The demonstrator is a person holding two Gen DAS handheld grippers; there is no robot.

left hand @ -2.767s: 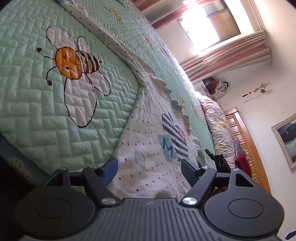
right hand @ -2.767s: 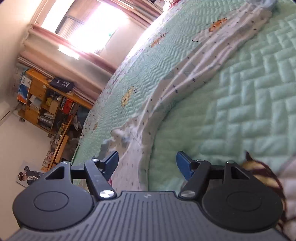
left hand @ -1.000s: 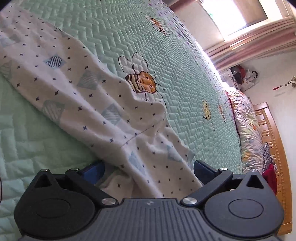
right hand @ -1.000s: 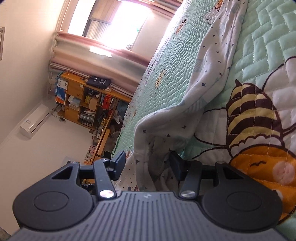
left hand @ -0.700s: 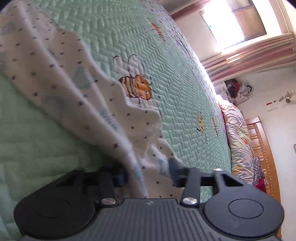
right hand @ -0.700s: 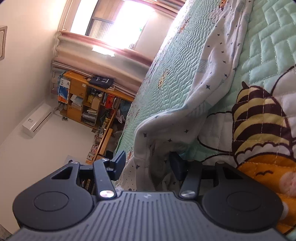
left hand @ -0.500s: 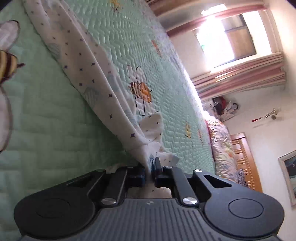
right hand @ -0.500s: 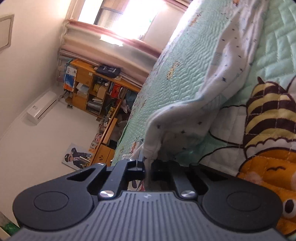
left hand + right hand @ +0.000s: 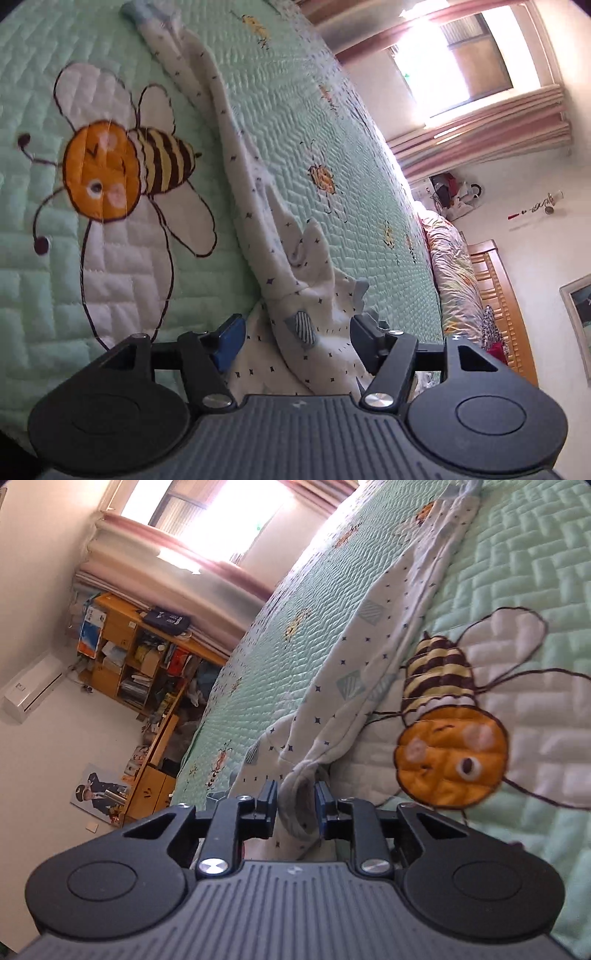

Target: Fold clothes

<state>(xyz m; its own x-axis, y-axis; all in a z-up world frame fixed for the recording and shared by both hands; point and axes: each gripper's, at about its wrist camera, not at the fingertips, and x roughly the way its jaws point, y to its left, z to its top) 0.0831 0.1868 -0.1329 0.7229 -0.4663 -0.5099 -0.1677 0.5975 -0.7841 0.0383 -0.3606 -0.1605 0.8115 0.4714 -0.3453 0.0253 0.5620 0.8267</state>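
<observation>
A white garment (image 9: 251,192) with small dark stars and striped blue patches lies as a long folded strip on the mint-green quilted bedspread (image 9: 295,110). Its near end lies loose between the fingers of my left gripper (image 9: 297,339). The jaws stand wide and are opening, with the pads off the cloth. In the right wrist view the same garment (image 9: 354,664) runs away from me. A rolled hem of it sits in the narrow gap of my right gripper (image 9: 295,806), whose jaws are opening; the loop looks relaxed, not squeezed.
Large embroidered bees (image 9: 122,166) (image 9: 450,753) lie beside the strip. A floral duvet (image 9: 454,280) and a wooden headboard (image 9: 498,295) are at the bed's far end. A cluttered bookshelf (image 9: 136,657) and a curtained window (image 9: 192,513) stand beyond the bed's edge.
Half a second ago both grippers were pinched shut on the garment's edge. Both have since moved along the bed and their jaws have parted, the left far wider than the right.
</observation>
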